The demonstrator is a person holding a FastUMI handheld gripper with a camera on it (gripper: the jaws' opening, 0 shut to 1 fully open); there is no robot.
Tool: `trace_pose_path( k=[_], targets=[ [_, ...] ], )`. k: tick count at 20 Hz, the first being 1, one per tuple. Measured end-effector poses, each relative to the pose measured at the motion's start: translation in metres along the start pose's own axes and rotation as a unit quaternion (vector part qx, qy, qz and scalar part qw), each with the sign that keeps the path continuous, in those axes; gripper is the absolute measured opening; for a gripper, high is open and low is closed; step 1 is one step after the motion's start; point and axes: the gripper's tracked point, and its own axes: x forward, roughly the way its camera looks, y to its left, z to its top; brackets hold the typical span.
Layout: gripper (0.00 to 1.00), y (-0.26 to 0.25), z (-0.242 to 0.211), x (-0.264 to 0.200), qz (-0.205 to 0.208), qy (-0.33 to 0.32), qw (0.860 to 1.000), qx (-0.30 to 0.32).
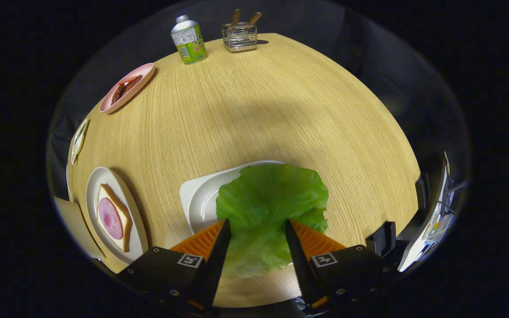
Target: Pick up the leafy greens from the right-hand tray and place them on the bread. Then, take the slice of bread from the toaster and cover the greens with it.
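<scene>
Hovering over the white tray (195, 194), the gripper (254, 227) has its jaws apart on both sides of the leafy greens (270, 207), probably to pinch the leaf; whether they press it I cannot tell. The bread (124, 221) with ham waits on a plate (93, 185) at the counter's (254, 115) left.

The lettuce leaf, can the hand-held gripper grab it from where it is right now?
Probably yes. The lettuce leaf lies between the open fingers of the hand-held gripper, draped over the white tray, and nothing blocks it. The fingers do not seem to press on it yet.
</scene>
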Motion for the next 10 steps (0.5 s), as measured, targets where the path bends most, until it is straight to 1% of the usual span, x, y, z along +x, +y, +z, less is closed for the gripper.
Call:
trace_pose_path(
  k=[1, 2, 3, 4, 5, 6, 8, 9, 10],
  targets=[
    [0.67, -0.0001, 0.0011, 0.0005, 0.002, -0.006, 1.0, 0.002],
    [0.53, -0.0009, 0.0017, 0.0014, 0.004, -0.011, 1.0, -0.005],
    [0.48, -0.0023, 0.0019, 0.0007, 0.004, -0.018, 1.0, -0.005],
    [0.39, -0.0057, 0.0046, 0.0006, -0.006, -0.027, 1.0, -0.002],
    [0.29, -0.0036, 0.0029, 0.0016, 0.0, -0.033, 0.999, 0.001],
    [0.14, -0.0024, 0.0025, 0.0007, 0.001, -0.038, 0.999, 0.0],
    [0.05, -0.0006, 0.0039, 0.0008, 0.004, -0.039, 0.999, 0.004],
    [0.04, -0.0003, 0.0038, 0.0001, 0.009, -0.039, 0.999, 0.009],
    [0.03, 0.0032, 0.0044, -0.001, 0.027, -0.037, 0.999, 0.019]
  ],
)
